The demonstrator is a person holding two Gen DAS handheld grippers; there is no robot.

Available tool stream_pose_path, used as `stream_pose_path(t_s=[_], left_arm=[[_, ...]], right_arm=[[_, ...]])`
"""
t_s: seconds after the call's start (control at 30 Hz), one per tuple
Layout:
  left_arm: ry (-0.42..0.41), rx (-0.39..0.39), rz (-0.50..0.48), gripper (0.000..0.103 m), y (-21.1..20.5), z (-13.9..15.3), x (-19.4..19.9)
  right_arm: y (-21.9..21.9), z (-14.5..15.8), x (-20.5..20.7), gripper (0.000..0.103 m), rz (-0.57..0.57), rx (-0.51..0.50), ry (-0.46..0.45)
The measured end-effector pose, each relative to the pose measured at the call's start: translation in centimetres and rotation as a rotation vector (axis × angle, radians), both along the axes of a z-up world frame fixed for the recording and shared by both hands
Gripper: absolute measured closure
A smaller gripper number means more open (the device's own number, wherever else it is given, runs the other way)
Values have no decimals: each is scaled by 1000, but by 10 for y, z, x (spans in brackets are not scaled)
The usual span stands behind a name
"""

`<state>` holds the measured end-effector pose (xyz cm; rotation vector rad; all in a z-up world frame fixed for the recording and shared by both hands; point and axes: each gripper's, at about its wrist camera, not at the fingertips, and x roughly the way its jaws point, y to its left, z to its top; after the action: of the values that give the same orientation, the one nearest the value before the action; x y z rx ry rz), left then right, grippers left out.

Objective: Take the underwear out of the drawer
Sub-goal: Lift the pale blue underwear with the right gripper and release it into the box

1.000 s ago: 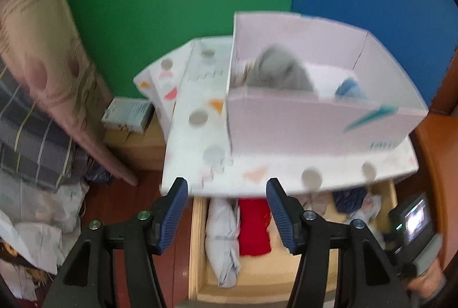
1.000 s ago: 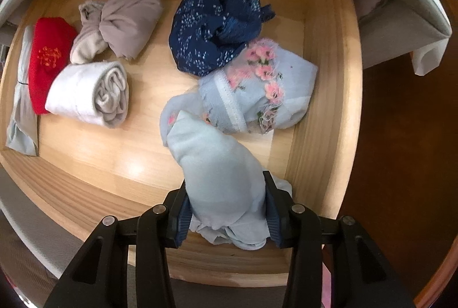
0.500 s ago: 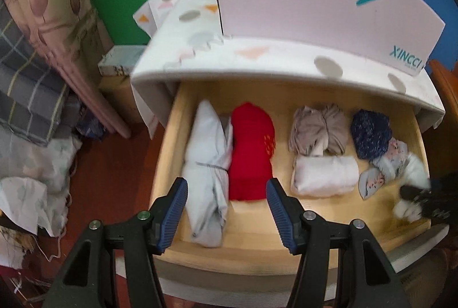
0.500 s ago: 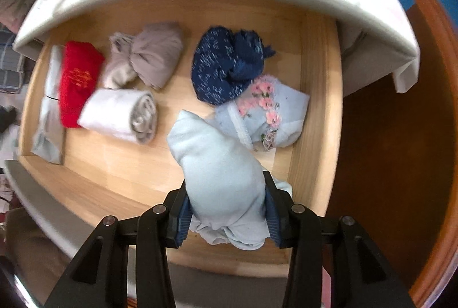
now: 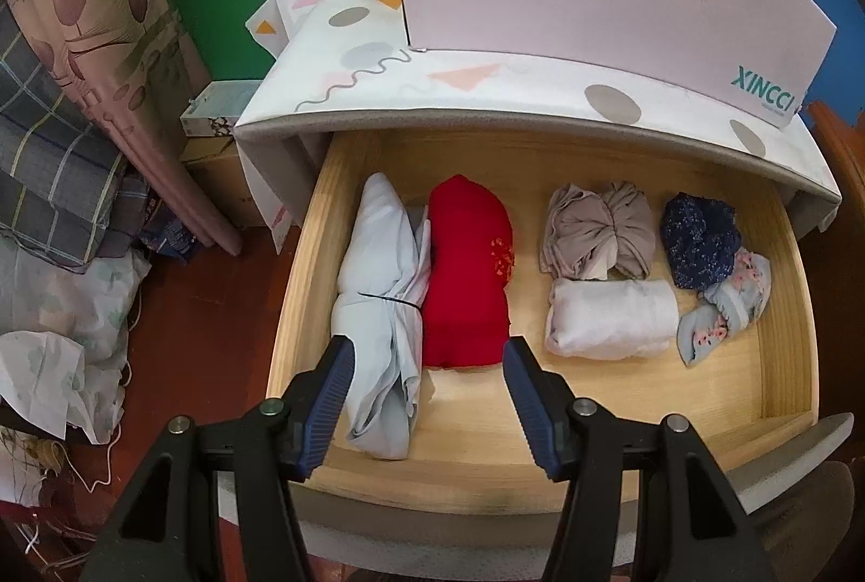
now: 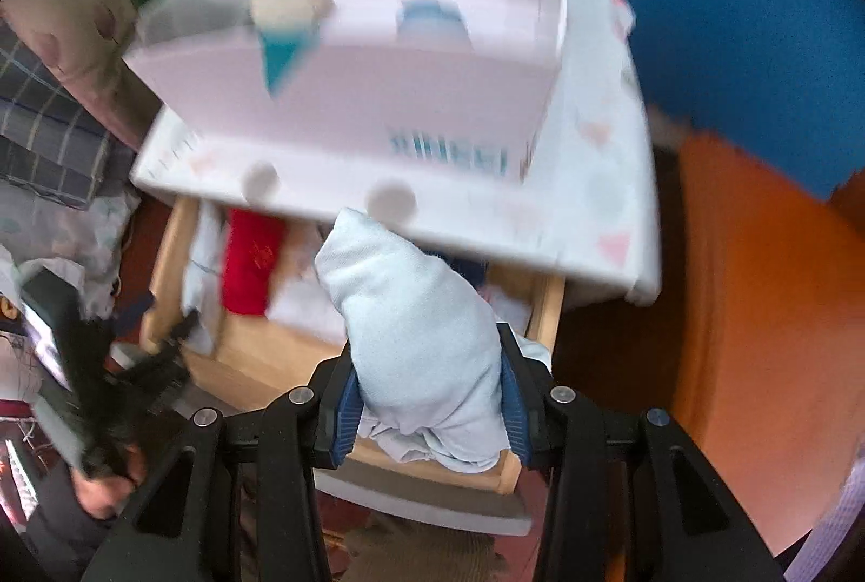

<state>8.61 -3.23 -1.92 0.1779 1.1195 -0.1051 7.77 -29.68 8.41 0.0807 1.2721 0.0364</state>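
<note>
The right gripper [image 6: 430,387] has its jaws clamped on a pale blue rolled cloth underwear bundle [image 6: 416,339], held above the open light wooden drawer [image 5: 789,339] (this view is blurred). The left gripper [image 5: 427,398] hovers over the drawer's front, jaws wide apart and holding nothing, above a red folded garment [image 5: 467,268].

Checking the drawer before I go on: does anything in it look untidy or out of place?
Mostly neat rolls, but the floral pair at the drawer's right end lies loose and unfolded beside the navy bundle. Nothing looks spilled or damaged.
</note>
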Motion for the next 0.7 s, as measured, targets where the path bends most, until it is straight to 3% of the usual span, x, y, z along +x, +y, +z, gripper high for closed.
stream_pose_path(t_s=[0.17, 0.37, 0.5, 0.7], left_arm=[[-5, -16, 12, 44, 4, 1, 0], [7, -50, 27, 44, 9, 0, 1], [9, -65, 31, 44, 11, 0, 1], [14, -89, 38, 44, 14, -1, 3]], right_arm=[[0, 51, 40, 63, -9, -38, -86], [3, 70, 99, 63, -23, -76, -127], [2, 64, 143, 62, -31, -89, -108], [6, 17, 185, 62, -37, -96, -24]])
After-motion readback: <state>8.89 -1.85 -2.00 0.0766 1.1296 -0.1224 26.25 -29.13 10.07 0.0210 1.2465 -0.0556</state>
